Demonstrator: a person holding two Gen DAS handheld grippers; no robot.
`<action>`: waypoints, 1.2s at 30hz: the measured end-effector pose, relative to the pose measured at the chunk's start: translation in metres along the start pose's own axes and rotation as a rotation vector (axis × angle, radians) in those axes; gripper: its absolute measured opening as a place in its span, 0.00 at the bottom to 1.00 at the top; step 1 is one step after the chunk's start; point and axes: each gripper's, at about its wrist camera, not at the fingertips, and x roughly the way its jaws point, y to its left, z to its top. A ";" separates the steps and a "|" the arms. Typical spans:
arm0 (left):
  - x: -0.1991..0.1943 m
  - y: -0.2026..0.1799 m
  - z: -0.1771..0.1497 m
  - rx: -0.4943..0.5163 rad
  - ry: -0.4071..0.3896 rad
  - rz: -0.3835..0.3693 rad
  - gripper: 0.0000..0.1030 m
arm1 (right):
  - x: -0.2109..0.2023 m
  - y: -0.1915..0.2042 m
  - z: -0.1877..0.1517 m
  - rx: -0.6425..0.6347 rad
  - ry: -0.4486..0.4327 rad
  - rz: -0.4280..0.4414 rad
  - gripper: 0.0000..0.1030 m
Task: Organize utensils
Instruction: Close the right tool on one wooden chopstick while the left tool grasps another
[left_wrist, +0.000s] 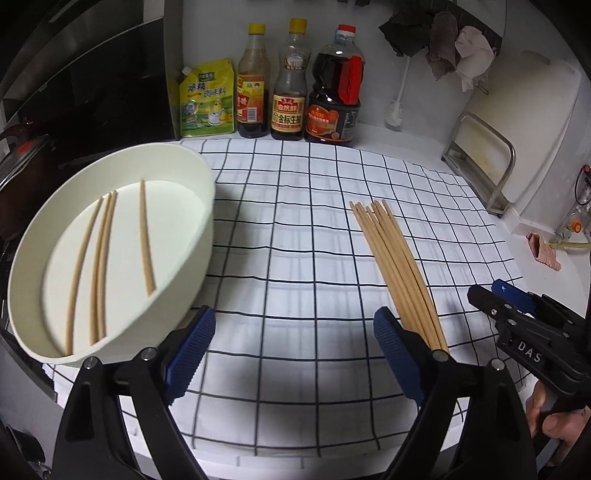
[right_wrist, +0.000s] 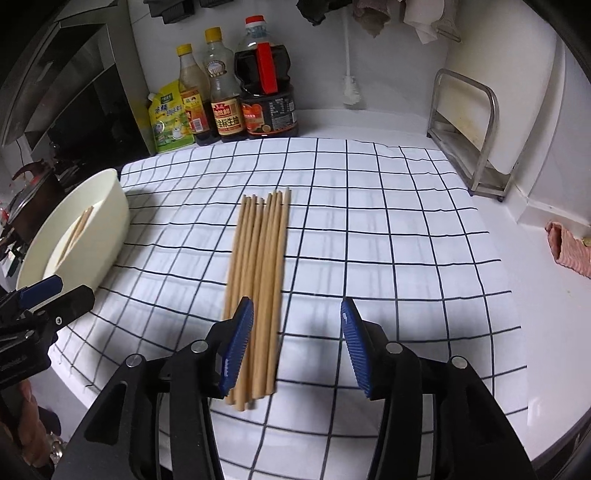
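A bundle of wooden chopsticks (left_wrist: 397, 266) lies on the checked cloth (left_wrist: 295, 240); it also shows in the right wrist view (right_wrist: 258, 273). A white oval tub (left_wrist: 48, 332) at the left holds several chopsticks (left_wrist: 99, 266); the tub also shows in the right wrist view (right_wrist: 107, 218). My left gripper (left_wrist: 295, 354) is open and empty above the cloth, between the tub and the bundle. My right gripper (right_wrist: 297, 343) is open and empty, its left finger over the near ends of the bundle. It also shows in the left wrist view (left_wrist: 491, 295).
Three sauce bottles (left_wrist: 288, 81) and a yellow pouch (left_wrist: 208, 99) stand at the back wall. A metal rack (right_wrist: 469, 136) with a white board stands at the back right. A pink cloth (right_wrist: 570, 251) lies at the right. A stove and pot are at the left.
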 end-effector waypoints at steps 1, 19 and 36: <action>0.004 -0.002 0.000 0.000 0.004 0.002 0.84 | 0.005 -0.002 0.001 0.000 0.003 -0.001 0.46; 0.048 -0.010 0.001 -0.043 0.046 0.012 0.84 | 0.069 0.005 0.021 -0.069 0.088 -0.062 0.46; 0.061 -0.019 0.000 -0.054 0.067 -0.002 0.84 | 0.072 0.011 0.017 -0.112 0.097 -0.063 0.46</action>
